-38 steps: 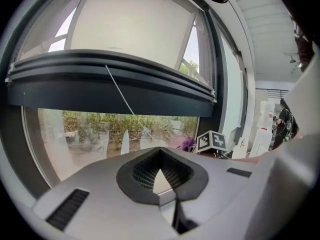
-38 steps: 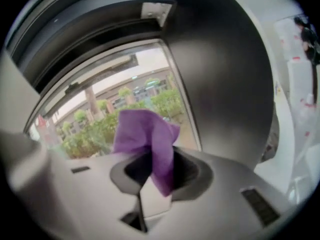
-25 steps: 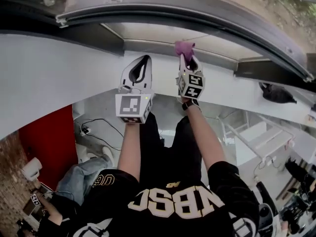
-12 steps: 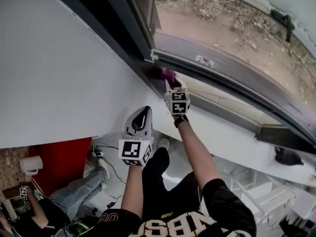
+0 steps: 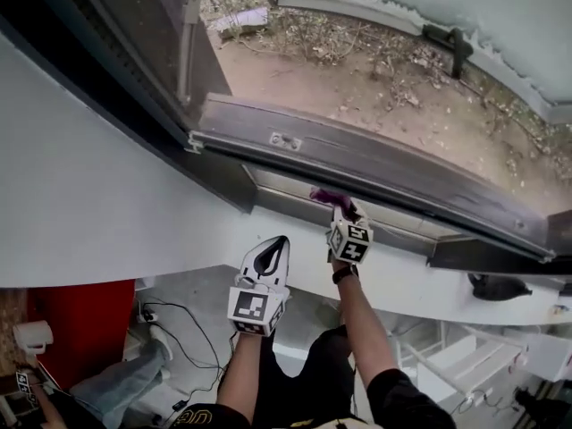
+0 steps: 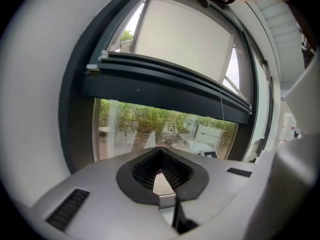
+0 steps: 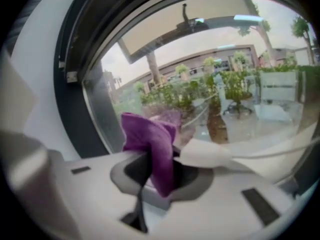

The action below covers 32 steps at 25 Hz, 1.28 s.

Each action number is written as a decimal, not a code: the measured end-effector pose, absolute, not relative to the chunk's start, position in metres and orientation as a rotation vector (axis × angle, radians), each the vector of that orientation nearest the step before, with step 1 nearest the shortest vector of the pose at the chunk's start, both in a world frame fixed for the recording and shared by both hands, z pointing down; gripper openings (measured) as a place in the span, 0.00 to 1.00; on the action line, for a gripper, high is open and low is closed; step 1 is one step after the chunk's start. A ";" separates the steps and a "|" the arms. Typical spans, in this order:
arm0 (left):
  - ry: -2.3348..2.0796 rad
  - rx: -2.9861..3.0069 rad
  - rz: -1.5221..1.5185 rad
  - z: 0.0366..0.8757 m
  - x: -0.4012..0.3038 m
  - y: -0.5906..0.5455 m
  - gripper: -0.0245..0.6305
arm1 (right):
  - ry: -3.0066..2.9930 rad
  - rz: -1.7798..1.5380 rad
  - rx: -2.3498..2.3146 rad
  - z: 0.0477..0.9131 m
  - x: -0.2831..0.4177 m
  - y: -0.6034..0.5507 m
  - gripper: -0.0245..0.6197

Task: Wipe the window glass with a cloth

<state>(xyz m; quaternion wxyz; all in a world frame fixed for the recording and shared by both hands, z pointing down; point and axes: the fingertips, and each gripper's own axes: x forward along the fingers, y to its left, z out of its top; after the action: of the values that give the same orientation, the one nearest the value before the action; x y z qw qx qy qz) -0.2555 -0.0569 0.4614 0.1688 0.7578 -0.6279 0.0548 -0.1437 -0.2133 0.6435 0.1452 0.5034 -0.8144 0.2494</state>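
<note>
Right claw [image 7: 159,173] clamped on crumpled purple cloth [image 7: 150,143], seemingly touching clear window glass [image 7: 235,104] ahead; press evenly. Left claw [image 6: 160,170] together, empty.

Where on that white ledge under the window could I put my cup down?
The white ledge is bare between the right gripper and the dark object lying near its right end. The left part is crowded: the right gripper holds the purple cloth at the glass there, with the left gripper close beside it.
</note>
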 end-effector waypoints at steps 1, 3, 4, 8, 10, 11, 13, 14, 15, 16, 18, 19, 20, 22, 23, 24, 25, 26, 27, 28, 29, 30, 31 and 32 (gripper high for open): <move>-1.752 2.172 0.148 0.465 -0.237 -0.063 0.07 | -2.317 0.723 1.500 0.645 -0.113 -0.217 0.20; -1.706 2.188 0.153 0.472 -0.206 -0.070 0.07 | -2.277 0.771 1.580 0.651 -0.064 -0.217 0.20; -1.690 2.192 0.164 0.475 -0.192 -0.070 0.07 | -2.263 0.824 1.615 0.655 -0.044 -0.214 0.20; -1.569 2.264 0.142 0.484 -0.109 -0.078 0.07 | -2.135 0.975 1.840 0.660 0.074 -0.209 0.20; -1.511 2.284 0.112 0.493 -0.069 -0.084 0.07 | -2.034 1.016 1.966 0.661 0.133 -0.210 0.20; -1.483 2.289 0.102 0.497 -0.051 -0.085 0.07 | -1.991 1.035 2.024 0.660 0.159 -0.210 0.20; -1.434 2.302 0.099 0.506 -0.024 -0.088 0.07 | -1.918 1.034 2.125 0.656 0.201 -0.211 0.20; -1.418 2.309 0.100 0.508 -0.015 -0.089 0.07 | -1.880 1.026 2.167 0.656 0.219 -0.211 0.20; -1.410 2.313 0.098 0.511 -0.008 -0.091 0.07 | -1.839 1.026 2.205 0.657 0.234 -0.210 0.20; -1.407 2.312 0.094 0.513 -0.002 -0.092 0.07 | -1.801 1.036 2.239 0.659 0.247 -0.208 0.20; -1.400 2.312 0.088 0.517 0.008 -0.096 0.07 | -1.747 1.072 2.285 0.666 0.266 -0.205 0.20; -1.392 2.316 0.088 0.518 0.012 -0.097 0.07 | -1.737 1.083 2.296 0.667 0.272 -0.204 0.20; -1.382 2.321 0.090 0.519 0.016 -0.097 0.07 | -1.740 1.086 2.300 0.666 0.274 -0.203 0.20; -1.372 2.332 0.090 0.518 0.017 -0.097 0.07 | -1.796 1.070 2.274 0.660 0.262 -0.202 0.20; -1.372 2.335 0.087 0.517 0.014 -0.098 0.07 | -1.840 1.048 2.241 0.656 0.249 -0.202 0.20; -1.377 2.335 0.084 0.515 0.010 -0.098 0.07 | -1.884 1.022 2.199 0.652 0.234 -0.202 0.20; -1.383 2.334 0.080 0.514 0.004 -0.099 0.07 | -1.922 1.003 2.154 0.650 0.216 -0.201 0.20; -1.393 2.331 0.077 0.511 -0.004 -0.099 0.07 | -1.955 0.995 2.105 0.649 0.197 -0.197 0.20; -1.406 2.326 0.071 0.509 -0.014 -0.099 0.07 | -1.988 0.993 2.048 0.649 0.174 -0.191 0.20; -1.426 2.317 0.063 0.507 -0.027 -0.099 0.07 | -2.023 0.990 1.981 0.651 0.148 -0.185 0.20; -1.451 2.305 0.053 0.504 -0.044 -0.099 0.07 | -2.061 0.980 1.907 0.653 0.118 -0.179 0.20; -1.481 2.292 0.042 0.502 -0.063 -0.099 0.07 | -2.099 0.967 1.833 0.655 0.086 -0.174 0.20; -1.513 2.277 0.032 0.501 -0.085 -0.098 0.07 | -2.135 0.955 1.764 0.658 0.054 -0.170 0.20; -1.545 2.263 0.028 0.501 -0.107 -0.097 0.07 | -2.167 0.942 1.703 0.661 0.024 -0.167 0.20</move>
<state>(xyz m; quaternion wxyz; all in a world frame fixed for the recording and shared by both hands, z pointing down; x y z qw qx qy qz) -0.1068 -0.0975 0.5009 0.1995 0.8093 -0.5524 0.0101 0.0241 -0.1672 0.6611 0.1140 0.5809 -0.7392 0.3212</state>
